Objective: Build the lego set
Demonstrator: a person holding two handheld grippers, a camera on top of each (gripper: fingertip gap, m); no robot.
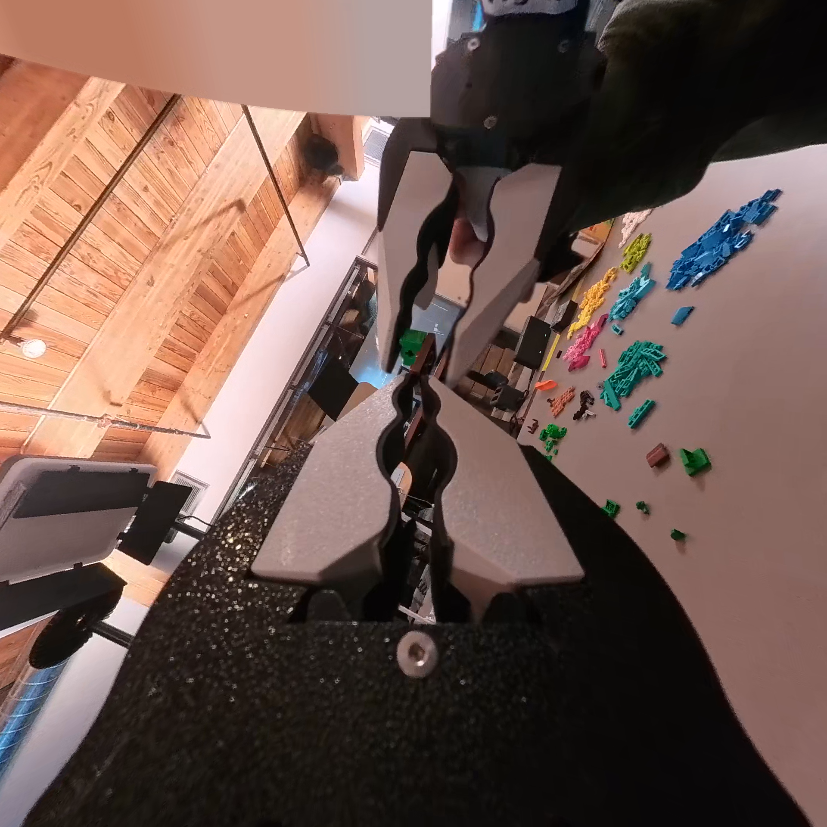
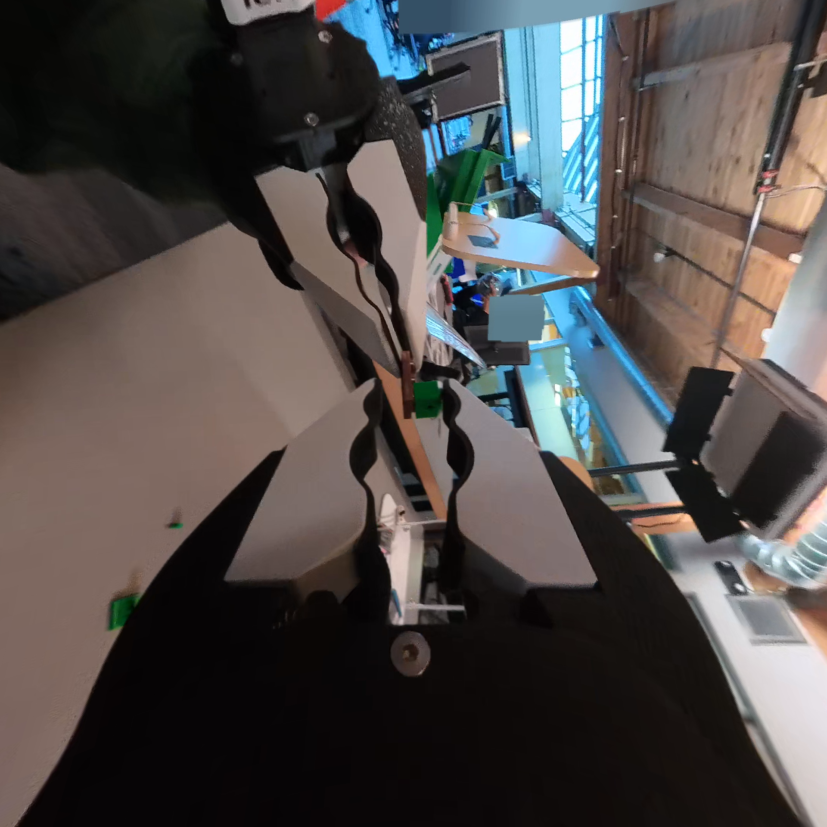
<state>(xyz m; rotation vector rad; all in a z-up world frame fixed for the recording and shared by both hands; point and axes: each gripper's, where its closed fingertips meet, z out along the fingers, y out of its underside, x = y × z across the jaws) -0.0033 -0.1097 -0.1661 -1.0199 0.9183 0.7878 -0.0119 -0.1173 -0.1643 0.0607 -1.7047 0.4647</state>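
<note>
Both grippers are raised above the table and meet tip to tip. My left gripper [image 1: 414,382] is shut on a thin brown plate [image 2: 407,394], which it holds edge-on; it also enters the right wrist view [image 2: 405,353] from above. A small green brick [image 2: 427,398] sits against the plate's face and also shows in the left wrist view [image 1: 411,344]. My right gripper [image 2: 412,385] has its jaws apart around the green brick and the plate. One finger touches the brick, and a gap shows on the plate side.
The pale table [image 1: 716,581] carries sorted piles of pieces: blue [image 1: 720,241], teal green [image 1: 631,371], turquoise [image 1: 633,295], pink [image 1: 584,342] and yellow [image 1: 590,300]. Loose green pieces [image 1: 693,461] and a brown piece [image 1: 658,454] lie nearer. A green piece [image 2: 121,611] lies by my right gripper.
</note>
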